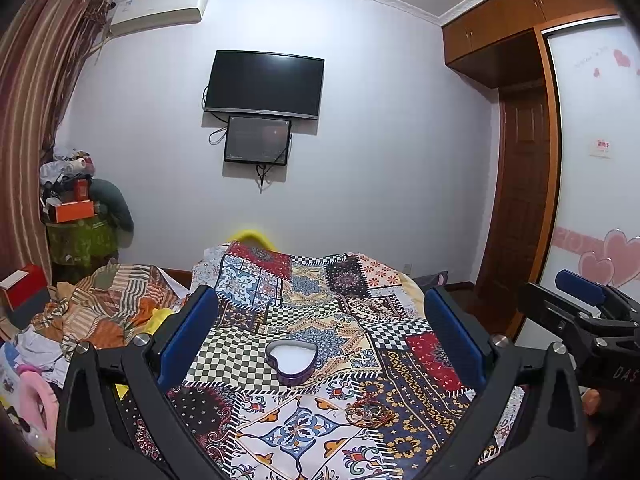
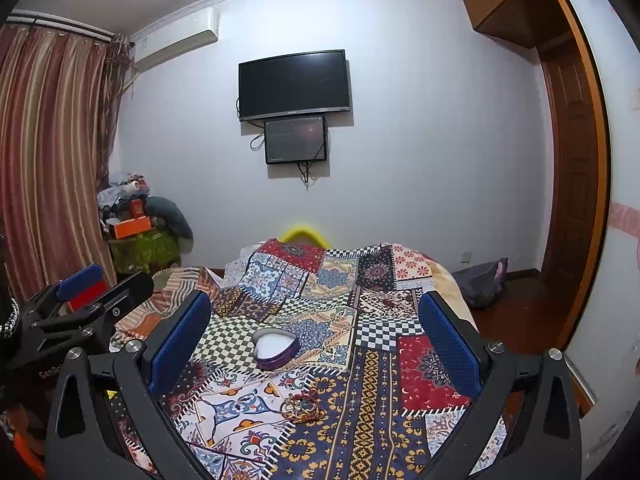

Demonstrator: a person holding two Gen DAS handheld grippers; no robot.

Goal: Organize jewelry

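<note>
A purple heart-shaped box with a white inside lies open on the patchwork bed cover; it also shows in the right wrist view. A small pile of jewelry, beads and gold chain, lies on the cover in front of the box, to its right; it also shows in the right wrist view. My left gripper is open and empty above the cover, the box between its fingers. My right gripper is open and empty, held beside the left one.
The bed carries a patchwork cover and runs toward a white wall with a TV. Crumpled clothes lie left of the cover. A wooden wardrobe and door stand at right, striped curtains at left.
</note>
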